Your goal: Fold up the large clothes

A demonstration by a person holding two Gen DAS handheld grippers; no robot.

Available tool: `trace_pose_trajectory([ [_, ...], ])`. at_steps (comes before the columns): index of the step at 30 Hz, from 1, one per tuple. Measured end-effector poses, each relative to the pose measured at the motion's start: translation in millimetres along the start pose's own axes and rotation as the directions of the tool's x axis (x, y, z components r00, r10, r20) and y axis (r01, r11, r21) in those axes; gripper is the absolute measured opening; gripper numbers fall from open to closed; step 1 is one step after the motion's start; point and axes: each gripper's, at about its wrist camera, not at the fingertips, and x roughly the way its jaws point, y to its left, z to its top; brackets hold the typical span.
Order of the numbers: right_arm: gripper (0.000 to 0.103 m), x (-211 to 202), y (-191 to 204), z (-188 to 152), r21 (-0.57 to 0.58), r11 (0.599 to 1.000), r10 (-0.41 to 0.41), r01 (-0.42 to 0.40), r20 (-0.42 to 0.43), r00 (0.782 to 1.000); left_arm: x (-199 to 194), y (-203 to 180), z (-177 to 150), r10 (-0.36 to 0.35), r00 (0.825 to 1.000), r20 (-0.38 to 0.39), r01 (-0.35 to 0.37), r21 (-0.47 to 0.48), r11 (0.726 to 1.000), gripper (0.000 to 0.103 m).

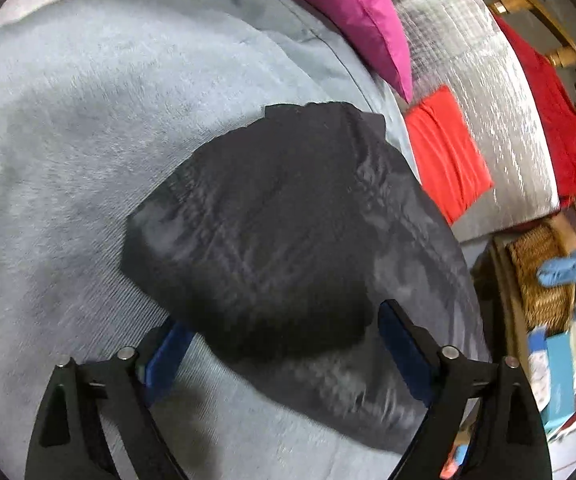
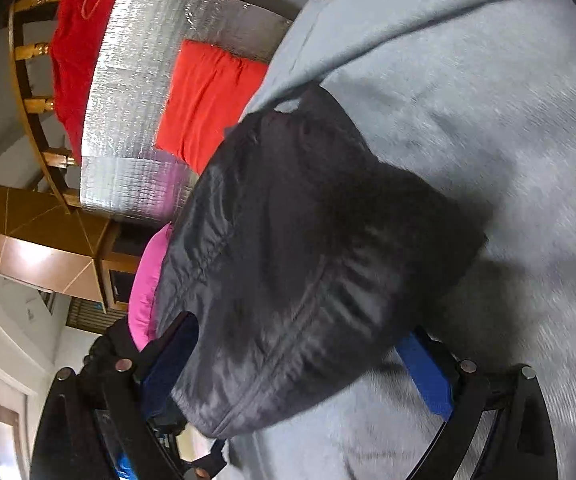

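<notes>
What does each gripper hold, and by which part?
Left gripper: nothing; open around the black jacket. Right gripper straddles it; grip cannot be told.

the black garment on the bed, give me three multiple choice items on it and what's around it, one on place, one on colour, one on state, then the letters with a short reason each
1. Where does the black garment lie?
A. on the pale blue bedcover
B. on the silver quilted mat
C. in a wicker basket

2. What colour is the folded cloth on the silver quilted mat?
A. green
B. orange-red
C. white

3. How does the left claw stand?
A. shut with nothing in it
B. clamped on the pink pillow
C. open, its jaws wide on either side of the garment's near edge

Answers:
1 A, the bedcover shows all round the garment.
2 B, it is bright orange-red against the silver.
3 C, both blue pads stand well apart, and neither presses the fabric.
</notes>
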Motion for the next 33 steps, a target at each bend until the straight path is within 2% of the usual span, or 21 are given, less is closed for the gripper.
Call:
trace_pose_trajectory([
  [5,0.095,13.0,-0.4,12.8,-0.016,1.0,0.003,-0.002,0.043,0.999,9.2,-0.9,10.3,-0.051,0.998,0.036,0.052,-0.043,0.998,0.093],
  [6,0.088,17.6,-0.8,15.4,-0.016,1.0,-0.003,0.004,0.05,0.999,11.1,-0.6,12.9,-0.06,0.997,0.043,0.062,-0.051,0.997,0.093],
  [7,0.074,20.5,-4.3,18.8,-0.013,1.0,-0.016,0.017,0.055,0.998,11.8,0.2,15.1,-0.074,0.996,0.056,0.078,-0.061,0.995,0.093],
  [8,0.065,23.2,-10.6,23.2,-0.01,1.0,-0.027,0.028,0.057,0.998,11.4,0.8,16.4,-0.084,0.994,0.07,0.088,-0.063,0.994,0.092],
  [9,0.053,25.7,-13.3,24.9,-0.007,1.0,-0.019,0.019,0.057,0.998,13.2,0.9,19.2,-0.082,0.994,0.078,0.087,-0.059,0.994,0.077],
  [10,0.05,26.9,-14.7,26.3,-0.001,1.0,-0.016,0.016,0.055,0.998,16.6,0.9,21.6,-0.047,0.995,0.085,0.051,-0.047,0.998,0.067],
  [11,0.049,26.0,-10.9,26.2,-0.014,1.0,-0.024,0.025,0.053,0.998,20.2,1.2,23.4,-0.043,0.996,0.082,0.047,-0.044,0.998,0.058],
  [12,0.042,23.6,-5.4,25.2,-0.038,0.999,-0.032,0.034,0.055,0.998,22.2,3.4,24.5,-0.052,0.995,0.083,0.056,-0.055,0.997,0.052],
  [15,0.036,12.4,8.9,20.7,-0.101,0.994,-0.043,0.05,0.072,0.996,18.1,-1.3,24.2,-0.052,0.994,0.091,0.055,-0.032,0.998,0.04],
  [18,0.035,-2.0,16.7,12.2,-0.118,0.991,-0.05,0.059,0.073,0.996,4.0,-9.5,21.7,-0.063,0.993,0.1,0.064,-0.008,0.998,0.037],
  [21,0.035,-26.1,16.2,3.4,-0.113,0.991,-0.064,0.07,0.059,0.996,-13.4,-10.1,12.2,-0.063,0.995,0.076,0.063,0.003,0.998,0.036],
  [26,0.035,-72.6,-3.6,-21.9,-0.093,0.993,-0.078,0.079,0.012,0.997,-47.0,6.2,-22.3,-0.051,0.999,0.014,0.051,0.015,0.999,0.036],
  [28,0.036,-85.2,-17.0,-35.4,-0.087,0.992,-0.096,0.093,-0.025,0.995,-64.2,13.7,-41.9,-0.03,0.999,0.016,0.029,0.056,0.998,0.036],
  [29,0.037,-92.6,-26.1,-43.6,-0.081,0.99,-0.116,0.112,-0.058,0.991,-68.9,16.4,-48.0,-0.018,1.0,0.015,0.017,0.069,0.997,0.039],
  [31,0.055,-105.0,-40.2,-51.9,-0.067,0.988,-0.145,0.139,-0.094,0.985,-77.3,27.2,-63.3,0.026,1.0,-0.006,-0.025,0.097,0.995,0.048],
  [33,0.06,-119.4,-47.6,-56.2,-0.062,0.992,-0.119,0.112,-0.127,0.985,-85.4,35.4,-71.3,0.036,0.998,-0.044,-0.031,0.108,0.994,0.051],
])
